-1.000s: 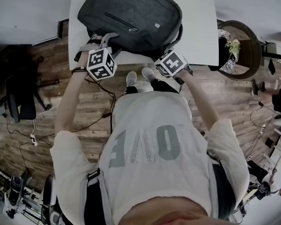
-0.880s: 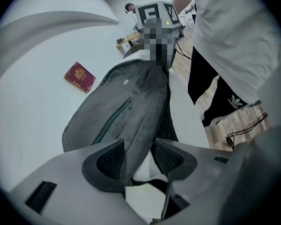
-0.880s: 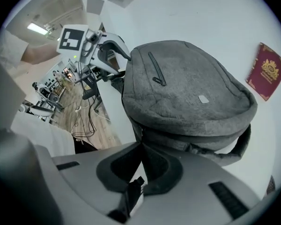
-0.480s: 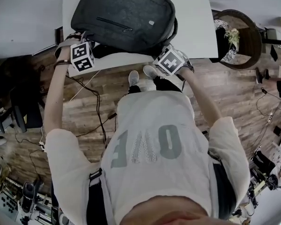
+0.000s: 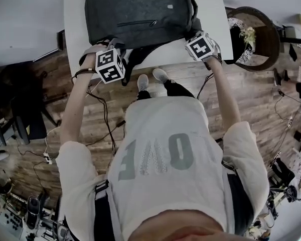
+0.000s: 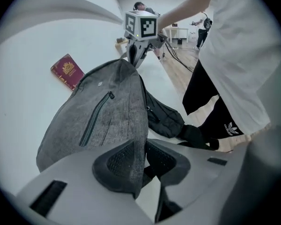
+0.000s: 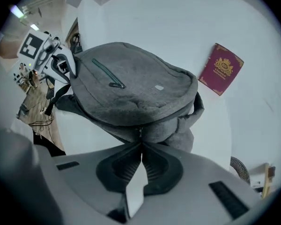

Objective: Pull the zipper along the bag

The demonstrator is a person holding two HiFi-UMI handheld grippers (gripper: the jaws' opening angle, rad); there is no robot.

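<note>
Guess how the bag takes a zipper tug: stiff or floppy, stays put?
Probably floppy: the bag creases and sags around the zipper, so the fabric would likely bunch unless it is held taut. It may also slide or swing round, since it lies loose on a smooth white table.

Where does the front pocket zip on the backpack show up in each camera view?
Head view: top centre, a nearly level line across the backpack, front pocket zip.
Left gripper view: left of centre, slanting down the grey panel.
Right gripper view: upper left of centre, slanting.
Shared landmark: the small pale tag on the same panel, visible in all three.
</note>
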